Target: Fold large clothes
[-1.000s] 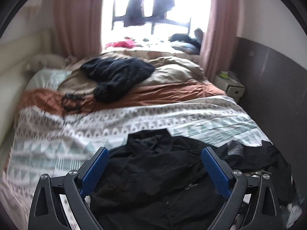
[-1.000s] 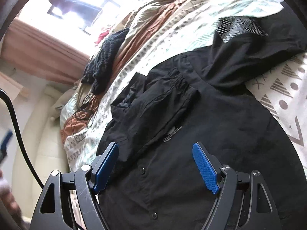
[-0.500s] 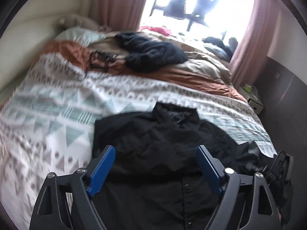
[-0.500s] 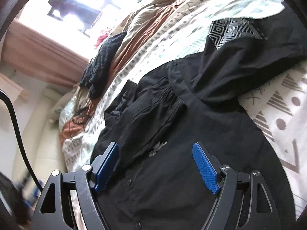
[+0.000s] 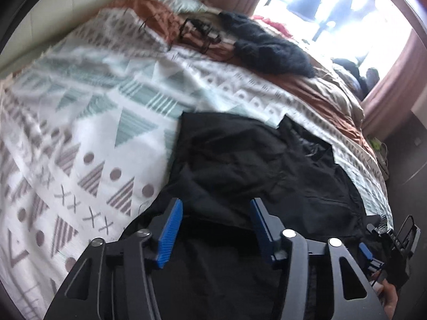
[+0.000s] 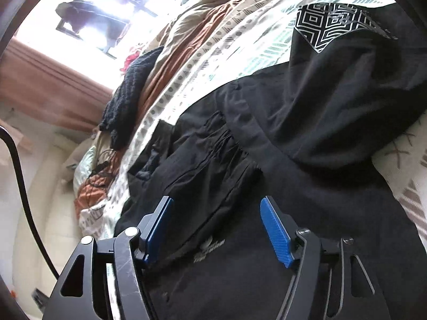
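Black button-up shirt [image 5: 253, 165] lies spread on the bed's patterned blanket [image 5: 88, 122], collar toward the window, front still creased; a second black garment with a geometric white print [image 6: 331, 26] overlaps its far right side. Left tongs [image 5: 216, 213] sit over the shirt's left edge near the hem, jaws closing, cloth between the blue pads but not pinched yet. Right tongs [image 6: 216, 213] hover over the placket and chest logo [image 6: 208, 248], jaws also closing, fabric bunched between them, no pinch visible. Step in hand looks like grabbing the shirt's lower part for a first fold. To do it well: get each pad pair around one clean layer of the edge, not a wad of folded cloth; match the two grabs along the same hem line so the fold comes out square; clear the printed garment off first or it could drag along. Dark knit sweater [image 5: 269, 50] and tangled cable [image 5: 200, 33] lie farther up the bed, well apart, no interference.
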### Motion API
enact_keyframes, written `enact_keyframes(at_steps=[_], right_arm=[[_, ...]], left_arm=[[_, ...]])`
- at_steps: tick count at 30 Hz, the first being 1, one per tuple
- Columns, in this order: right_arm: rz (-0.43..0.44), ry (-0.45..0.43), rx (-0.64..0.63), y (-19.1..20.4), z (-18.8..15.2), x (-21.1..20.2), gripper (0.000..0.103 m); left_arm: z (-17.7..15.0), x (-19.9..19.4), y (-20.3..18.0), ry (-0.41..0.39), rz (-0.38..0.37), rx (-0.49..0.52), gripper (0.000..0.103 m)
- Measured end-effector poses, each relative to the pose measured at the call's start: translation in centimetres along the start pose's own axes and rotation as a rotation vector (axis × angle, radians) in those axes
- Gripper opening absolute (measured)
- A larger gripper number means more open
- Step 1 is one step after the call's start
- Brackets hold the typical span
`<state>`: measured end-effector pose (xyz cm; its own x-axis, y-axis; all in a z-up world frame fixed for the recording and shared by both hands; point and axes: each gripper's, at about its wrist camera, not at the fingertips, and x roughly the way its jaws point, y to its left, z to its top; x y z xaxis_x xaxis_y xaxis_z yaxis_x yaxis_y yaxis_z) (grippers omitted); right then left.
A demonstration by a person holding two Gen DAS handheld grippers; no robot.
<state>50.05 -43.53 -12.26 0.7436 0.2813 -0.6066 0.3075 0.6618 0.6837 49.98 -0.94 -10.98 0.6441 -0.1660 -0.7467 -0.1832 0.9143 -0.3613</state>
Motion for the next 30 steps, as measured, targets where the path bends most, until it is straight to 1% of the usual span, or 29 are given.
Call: enact_keyframes(at_steps=[1, 3, 4, 5, 6, 7, 8, 11, 14, 17, 20, 23, 25, 27, 28, 29, 30], right_arm=[[-0.011, 0.0, 0.0, -0.1, 0.3, 0.5, 0.066], [-0.027, 0.004, -0.007, -0.1, 1.1, 1.4, 0.057], [-0.039, 0.003, -0.008, -0.1, 1.4, 1.7, 0.055], [-0.052, 0.001, -0.005, -0.1, 1.6, 2.0, 0.047], [-0.07, 0.0, -0.007, -0.1, 1.8, 2.4, 0.029], [-0.085, 0.0, -0.014, -0.2, 1.8, 2.6, 0.018], [-0.1, 0.006, -0.023, -0.3, 1.6, 2.8, 0.01], [-0.09, -0.001, -0.023, -0.6, 1.1, 2.0, 0.008], [-0.089, -0.028, -0.065, -0.1, 0.7, -0.1, 0.007], [-0.089, -0.04, -0.092, 0.1, -0.2, -2.1, 0.007], [-0.082, -0.028, -0.099, -0.5, -0.6, -2.5, 0.007], [-0.073, 0.017, -0.068, -1.8, -0.6, -2.0, 0.007], [-0.066, 0.034, -0.052, -2.5, -0.8, -2.1, 0.007], [-0.065, 0.036, -0.058, -2.7, -0.7, -2.6, 0.007], [-0.068, 0.038, -0.06, -2.6, -0.7, -2.8, 0.008], [-0.081, 0.044, -0.056, -2.5, -0.6, -3.1, 0.014], [-0.101, 0.045, -0.047, -2.4, -0.5, -3.3, 0.033]], left_arm=[[-0.1, 0.2, 0.3, 0.005, 0.009, -0.002, 0.053], [-0.2, 0.5, 0.8, 0.01, 0.027, -0.007, 0.053], [-0.2, 0.6, 1.2, 0.013, 0.027, -0.017, 0.053], [-0.2, 0.7, 1.5, 0.016, 0.022, -0.031, 0.053], [-0.2, 0.7, 1.6, 0.017, 0.022, -0.038, 0.053], [-0.3, 0.6, 1.8, 0.017, 0.028, -0.042, 0.053], [-0.3, 0.6, 1.9, 0.016, 0.036, -0.045, 0.053], [-0.1, 0.2, 2.3, 0.014, 0.028, -0.067, 0.053], [0.0, -0.3, 2.5, 0.004, 0.035, -0.085, 0.053], [0.1, -0.5, 2.5, 0.02, 0.04, -0.096, 0.054], [0.0, -0.6, 2.6, 0.045, 0.029, -0.107, 0.056], [0.0, -0.9, 2.4, 0.052, 0.017, -0.104, 0.07], [0.0, -1.4, 2.2, 0.042, 0.012, -0.102, 0.084], [0.1, -2.1, 1.8, 0.025, -0.003, -0.099, 0.089], [0.0, -2.4, 1.5, 0.019, -0.013, -0.095, 0.091], [0.0, -2.6, 1.3, 0.016, -0.02, -0.09, 0.091], [0.0, -2.9, 0.9, 0.013, -0.026, -0.079, 0.092]])
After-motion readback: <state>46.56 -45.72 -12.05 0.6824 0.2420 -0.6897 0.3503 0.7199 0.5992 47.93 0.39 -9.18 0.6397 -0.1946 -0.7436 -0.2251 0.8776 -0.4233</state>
